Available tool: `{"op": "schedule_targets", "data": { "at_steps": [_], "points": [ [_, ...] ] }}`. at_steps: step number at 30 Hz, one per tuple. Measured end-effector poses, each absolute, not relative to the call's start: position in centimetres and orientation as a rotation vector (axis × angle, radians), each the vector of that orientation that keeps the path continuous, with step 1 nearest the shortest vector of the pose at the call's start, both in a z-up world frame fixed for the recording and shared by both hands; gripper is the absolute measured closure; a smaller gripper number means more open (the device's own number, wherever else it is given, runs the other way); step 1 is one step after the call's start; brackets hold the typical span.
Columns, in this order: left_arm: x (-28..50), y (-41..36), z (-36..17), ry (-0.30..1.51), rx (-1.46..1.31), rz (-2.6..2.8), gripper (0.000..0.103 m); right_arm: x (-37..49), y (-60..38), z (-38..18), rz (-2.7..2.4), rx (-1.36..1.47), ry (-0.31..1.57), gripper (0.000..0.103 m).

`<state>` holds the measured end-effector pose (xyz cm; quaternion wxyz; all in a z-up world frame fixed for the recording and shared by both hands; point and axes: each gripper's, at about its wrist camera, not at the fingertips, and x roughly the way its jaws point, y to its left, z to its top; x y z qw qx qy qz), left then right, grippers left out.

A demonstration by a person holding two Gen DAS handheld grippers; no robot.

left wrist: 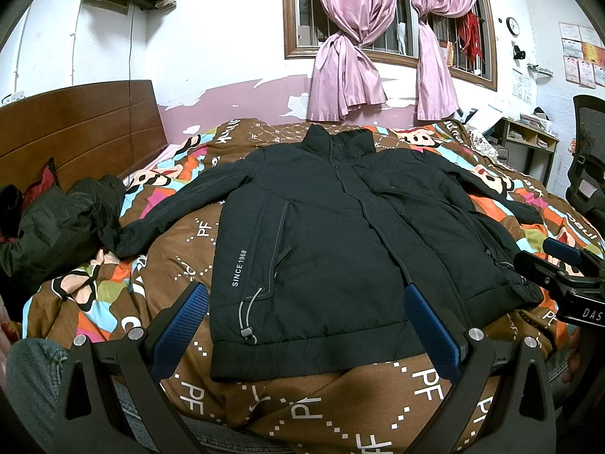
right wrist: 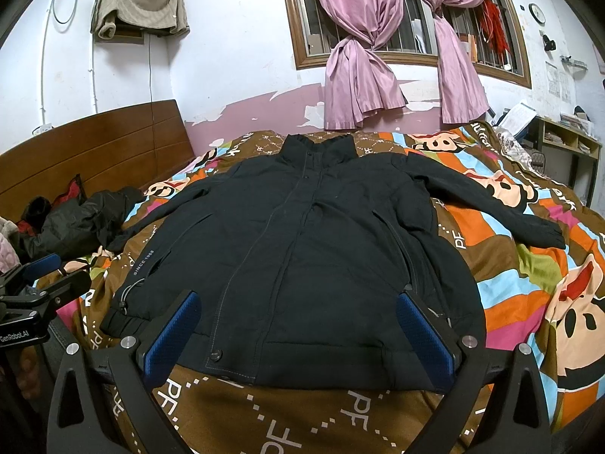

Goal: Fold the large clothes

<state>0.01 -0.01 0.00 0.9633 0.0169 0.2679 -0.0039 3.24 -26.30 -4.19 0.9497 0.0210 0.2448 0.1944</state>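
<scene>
Black padded zip-front jacket (left wrist: 325,234) lies flat, front up, collar at far side, on brown cartoon-print bed quilt (left wrist: 177,242); both sleeves spread out. No fold made yet, so whole job left. L gripper (left wrist: 308,325) and R gripper (right wrist: 298,335): jaws wide apart, empty, hovering near hem.

A bed (left wrist: 181,389) with a wooden headboard (left wrist: 75,132) at ten o'clock is covered by a brown cartoon-print quilt (right wrist: 510,283) marked "PF". A black jacket (left wrist: 332,234) lies flat at its centre, front up, collar toward twelve o'clock, sleeves spread toward nine and three. A crumpled dark garment (left wrist: 56,227) sits at nine o'clock, touching the jacket's sleeve end.
</scene>
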Motion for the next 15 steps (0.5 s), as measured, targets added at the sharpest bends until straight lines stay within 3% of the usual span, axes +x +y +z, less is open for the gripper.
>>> {"op": "schedule_targets", "data": {
  "at_steps": [15],
  "points": [
    [0.01, -0.01, 0.00, 0.543, 0.034, -0.008, 0.002, 3.30, -26.34, -4.38, 0.396, 0.044, 0.501, 0.000]
  ]
}}
